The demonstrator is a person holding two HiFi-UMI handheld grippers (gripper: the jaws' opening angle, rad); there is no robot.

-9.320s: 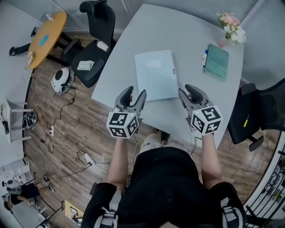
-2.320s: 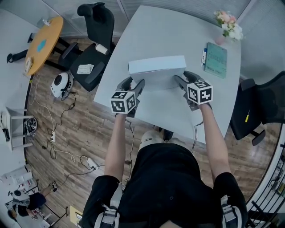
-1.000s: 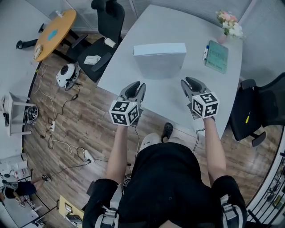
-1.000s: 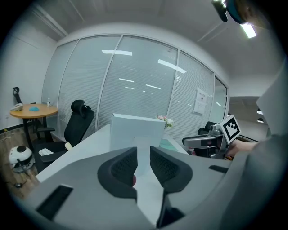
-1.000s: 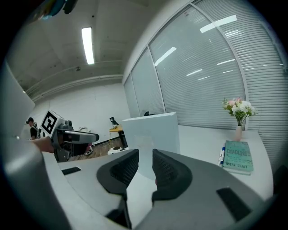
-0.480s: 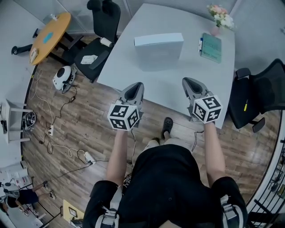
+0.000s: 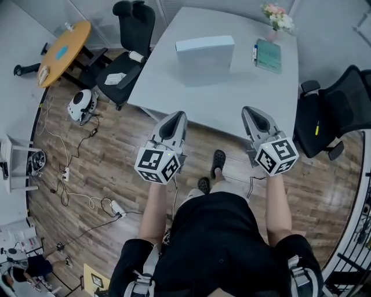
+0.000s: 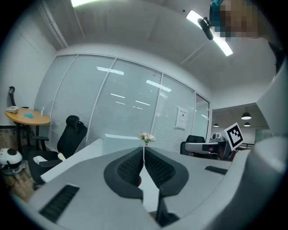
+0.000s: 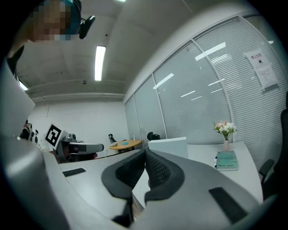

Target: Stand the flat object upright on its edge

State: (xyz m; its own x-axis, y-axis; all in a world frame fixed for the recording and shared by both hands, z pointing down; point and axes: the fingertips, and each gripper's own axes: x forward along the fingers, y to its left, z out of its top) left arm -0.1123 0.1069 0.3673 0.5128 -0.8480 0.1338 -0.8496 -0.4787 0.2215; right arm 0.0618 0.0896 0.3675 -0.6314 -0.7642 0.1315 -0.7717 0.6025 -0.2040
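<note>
A: Left gripper (image 7: pixel 175 119), right gripper (image 7: pixel 250 113): jaws just closed, pressed together on nothing, both pulled back off the table (image 7: pixel 232 98)

B: Folder?

A: Folder (image 7: pixel 206 51) stands on its edge further up the table, unsupported, well apart from both; task looks done. Far corner: vase (image 7: pixel 271 31) holding flowers (image 7: pixel 276 13)

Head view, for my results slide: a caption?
Pale blue folder stands on edge on the white table; left gripper and right gripper, both shut, hover empty before it.
</note>
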